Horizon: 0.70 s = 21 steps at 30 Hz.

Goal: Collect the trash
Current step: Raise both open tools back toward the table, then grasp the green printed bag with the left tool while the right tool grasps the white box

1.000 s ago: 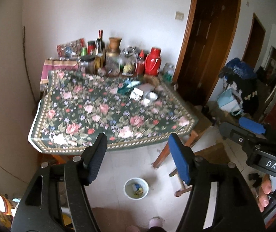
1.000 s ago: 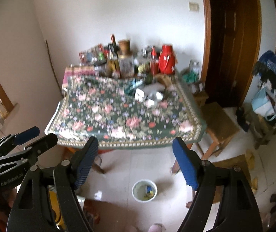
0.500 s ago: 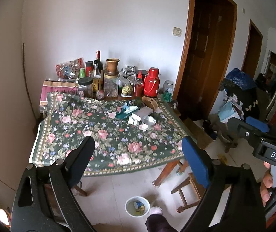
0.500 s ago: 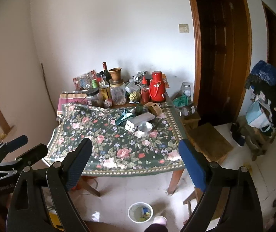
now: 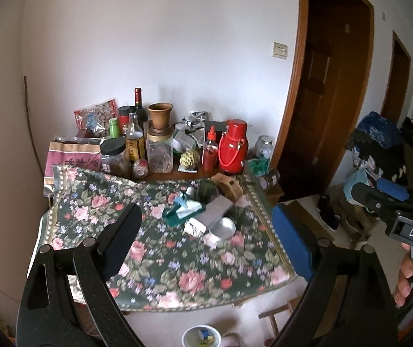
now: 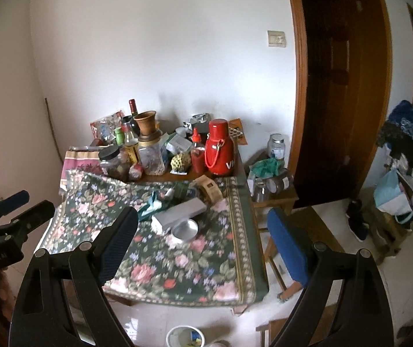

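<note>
Bucket point(image 5: 201, 336) lower in frame, trash inside

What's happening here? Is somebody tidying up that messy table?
A person holds two grippers, and both are open and empty. The left gripper and right gripper hover in front of the flowered table, touching nothing. Scraps lie on it; a small white bucket waits on the floor.
</note>
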Available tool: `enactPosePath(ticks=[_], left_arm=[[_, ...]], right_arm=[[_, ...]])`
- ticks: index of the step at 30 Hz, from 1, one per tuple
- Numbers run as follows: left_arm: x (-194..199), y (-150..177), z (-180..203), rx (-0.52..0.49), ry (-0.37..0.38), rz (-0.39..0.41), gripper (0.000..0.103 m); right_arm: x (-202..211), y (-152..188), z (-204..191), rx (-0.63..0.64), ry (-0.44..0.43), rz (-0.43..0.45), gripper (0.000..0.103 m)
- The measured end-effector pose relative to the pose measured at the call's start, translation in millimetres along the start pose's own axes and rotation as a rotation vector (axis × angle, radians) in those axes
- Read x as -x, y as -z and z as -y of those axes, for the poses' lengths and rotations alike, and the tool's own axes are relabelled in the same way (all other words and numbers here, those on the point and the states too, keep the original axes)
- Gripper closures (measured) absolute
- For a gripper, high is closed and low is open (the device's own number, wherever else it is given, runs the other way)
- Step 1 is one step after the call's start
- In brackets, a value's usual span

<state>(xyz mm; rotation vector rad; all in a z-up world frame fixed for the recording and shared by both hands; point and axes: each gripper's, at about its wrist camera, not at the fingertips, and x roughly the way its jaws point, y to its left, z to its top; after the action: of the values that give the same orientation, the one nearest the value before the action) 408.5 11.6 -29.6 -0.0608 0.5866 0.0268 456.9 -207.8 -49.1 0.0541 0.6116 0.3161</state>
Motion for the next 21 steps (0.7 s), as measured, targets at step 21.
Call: enactPosePath(ticks=[21], left_arm=[[-189.0,-3.1,-43.8,-0.017,0.064,-0.301,0.012]], right_arm=[[-152.4,-9.3,8.9,-0.065,0.030,-0.241,0.014]])
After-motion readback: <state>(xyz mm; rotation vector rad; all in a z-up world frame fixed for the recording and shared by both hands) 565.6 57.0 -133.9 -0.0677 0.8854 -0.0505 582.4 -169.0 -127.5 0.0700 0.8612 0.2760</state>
